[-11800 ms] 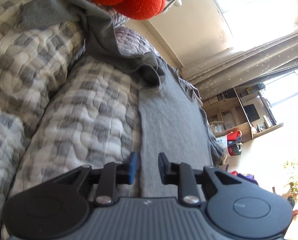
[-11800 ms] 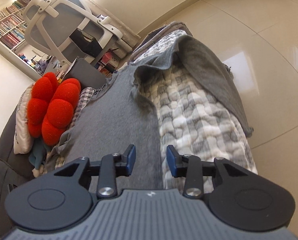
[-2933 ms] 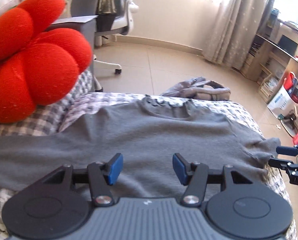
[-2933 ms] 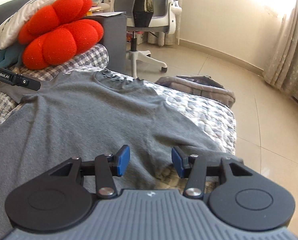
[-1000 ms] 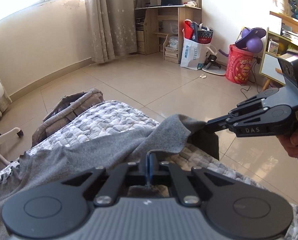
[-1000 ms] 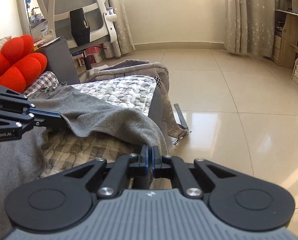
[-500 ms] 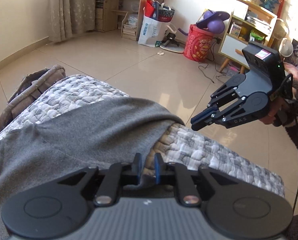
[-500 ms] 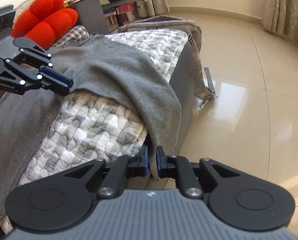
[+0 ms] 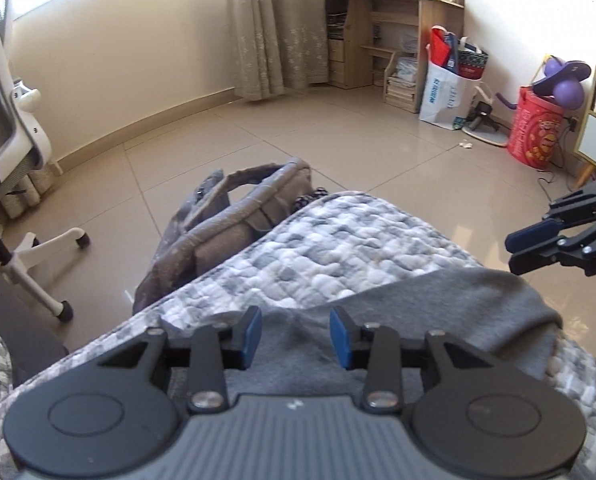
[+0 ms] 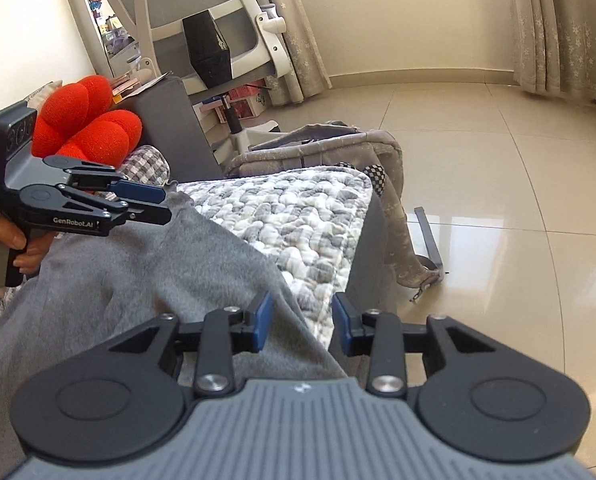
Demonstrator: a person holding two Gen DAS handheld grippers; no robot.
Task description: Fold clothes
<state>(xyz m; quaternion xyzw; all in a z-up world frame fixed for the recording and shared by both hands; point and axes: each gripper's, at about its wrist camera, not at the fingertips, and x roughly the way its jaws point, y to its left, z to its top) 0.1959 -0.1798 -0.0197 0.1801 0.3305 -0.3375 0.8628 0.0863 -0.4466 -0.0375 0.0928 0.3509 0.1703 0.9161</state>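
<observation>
- Left gripper (image 9: pixel 296 334): jaws just opened, fingers released above grey T-shirt (image 9: pixel 438 312).
- Right gripper (image 10: pixel 302 322): jaws just opened, released; shirt edge lies between, on quilted cover (image 10: pixel 298 216).

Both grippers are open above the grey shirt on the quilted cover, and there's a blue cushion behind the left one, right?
Not quite: the cushion is red, as the right wrist view shows. Both the left gripper and right gripper are open, jaws just opened, over the grey shirt on the quilted cover.
</observation>
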